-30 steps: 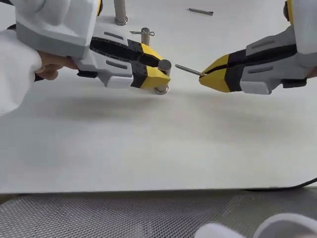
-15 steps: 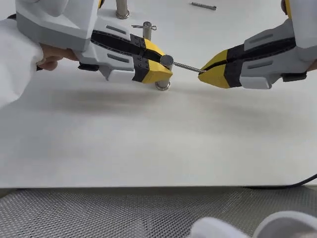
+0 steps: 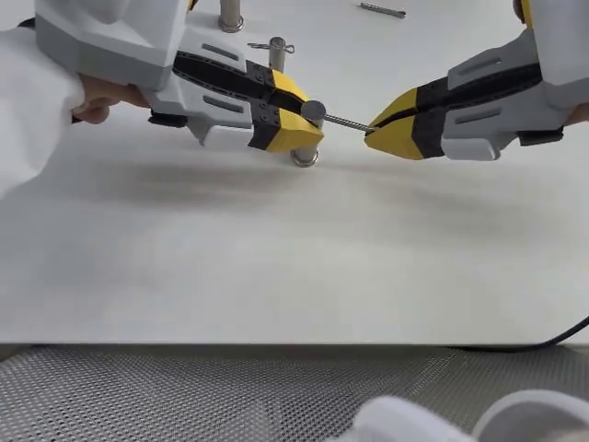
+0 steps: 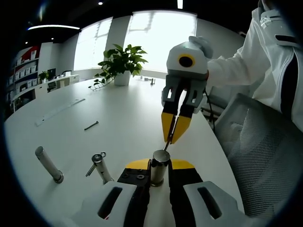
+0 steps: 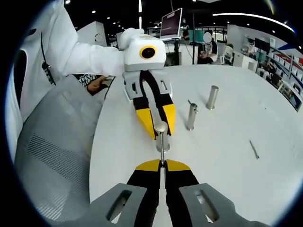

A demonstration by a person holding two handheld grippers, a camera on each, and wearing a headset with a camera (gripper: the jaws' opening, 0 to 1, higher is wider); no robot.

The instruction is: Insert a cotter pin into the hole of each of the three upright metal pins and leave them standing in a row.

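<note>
One pin of three looks finished; the second is at the threading step.
Nearest, the left tongs [image 3: 311, 136] are closed around the near pin [image 3: 311, 111], steadying it upright on the table [image 3: 276, 258]. The right tongs [image 3: 371, 134] are pinched shut on the held cotter pin [image 3: 345, 122], whose tip meets that pin's head; whether it has entered the hole I cannot tell. Behind, the middle pin [image 3: 276, 57] already carries its fitted cotter pin [image 3: 260, 46]. Farther back the far pin [image 3: 229, 13] stands bare, and a spare cotter pin [image 3: 381, 10] lies beyond it, so I judge two insertions are left. No brand or lettering is legible.
</note>
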